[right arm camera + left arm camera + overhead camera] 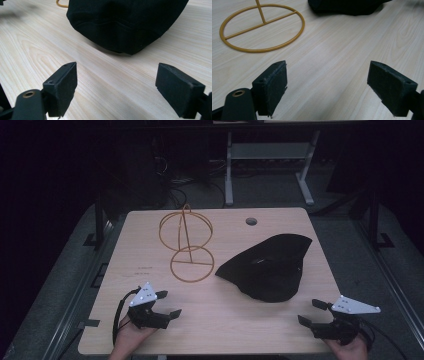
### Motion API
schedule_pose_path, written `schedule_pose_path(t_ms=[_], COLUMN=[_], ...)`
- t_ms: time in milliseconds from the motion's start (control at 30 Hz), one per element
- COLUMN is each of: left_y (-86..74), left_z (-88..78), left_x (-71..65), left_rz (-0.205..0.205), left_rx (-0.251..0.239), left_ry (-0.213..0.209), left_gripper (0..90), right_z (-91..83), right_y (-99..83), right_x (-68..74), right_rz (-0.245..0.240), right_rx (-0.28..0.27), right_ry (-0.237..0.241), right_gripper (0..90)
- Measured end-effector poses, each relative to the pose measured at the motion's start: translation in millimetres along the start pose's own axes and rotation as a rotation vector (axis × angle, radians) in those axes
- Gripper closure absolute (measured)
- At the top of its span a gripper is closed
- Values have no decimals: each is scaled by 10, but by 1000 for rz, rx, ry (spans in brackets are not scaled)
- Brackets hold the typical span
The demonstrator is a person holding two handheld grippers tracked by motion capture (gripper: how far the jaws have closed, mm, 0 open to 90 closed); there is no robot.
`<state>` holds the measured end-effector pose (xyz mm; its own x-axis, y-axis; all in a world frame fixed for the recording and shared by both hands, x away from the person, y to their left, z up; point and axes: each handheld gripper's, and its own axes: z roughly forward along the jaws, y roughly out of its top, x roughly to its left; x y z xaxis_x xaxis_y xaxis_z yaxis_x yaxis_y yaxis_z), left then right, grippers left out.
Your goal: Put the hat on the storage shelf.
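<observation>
Tabletop (220, 320): cap (267, 267) beyond right jaws

- Left gripper (169, 303) is showing a matte black body, a grey three-cornered plate with small dots on top — and a black cable looping at its 8 o'clock.
- Right gripper (311, 312) is wearing the same plate.
- Jaw pads are looking frayed, each arm carrying a brass-ringed screw hole.

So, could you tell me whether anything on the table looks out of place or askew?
Nothing looks damaged or spilled. The black hat lies slumped on the table beside the upright gold wire stand, not on it. Both grippers hover open near the front edge.
</observation>
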<state>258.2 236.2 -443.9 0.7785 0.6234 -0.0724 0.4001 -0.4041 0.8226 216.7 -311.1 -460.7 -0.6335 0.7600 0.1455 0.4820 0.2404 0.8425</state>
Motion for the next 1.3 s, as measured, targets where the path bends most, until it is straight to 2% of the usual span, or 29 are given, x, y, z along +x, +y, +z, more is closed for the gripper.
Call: schedule_pose_path(t_ms=[133,567,900,967,1100,1233,1300], left_y=[14,69,86,94,139,259,363], left_z=[-17,9,52,69,100,135,174], left_x=[-24,-76,-137,-158,-195,-242,-288], left_rz=[26,32,55,54,68,77,99], left_rx=[5,-5,-1,-1,5,-15,-17], left_ry=[2,-22,-55,-62,-68,-91,-105], left_gripper=[157,157,157,157,157,157,158], right_z=[4,8,-26,-21,-5,35,44], right_y=[-10,-28,-4,5,24,40,45], right_x=[11,-47,-12,-8,0,20,30], right_rz=[-6,6,9,22,21,3,1], right_rx=[5,-11,-34,-42,-42,-37,-33], right_ry=[-3,6,-3,10,8,14,17], right_gripper=[169,169,168,166,161,158,158])
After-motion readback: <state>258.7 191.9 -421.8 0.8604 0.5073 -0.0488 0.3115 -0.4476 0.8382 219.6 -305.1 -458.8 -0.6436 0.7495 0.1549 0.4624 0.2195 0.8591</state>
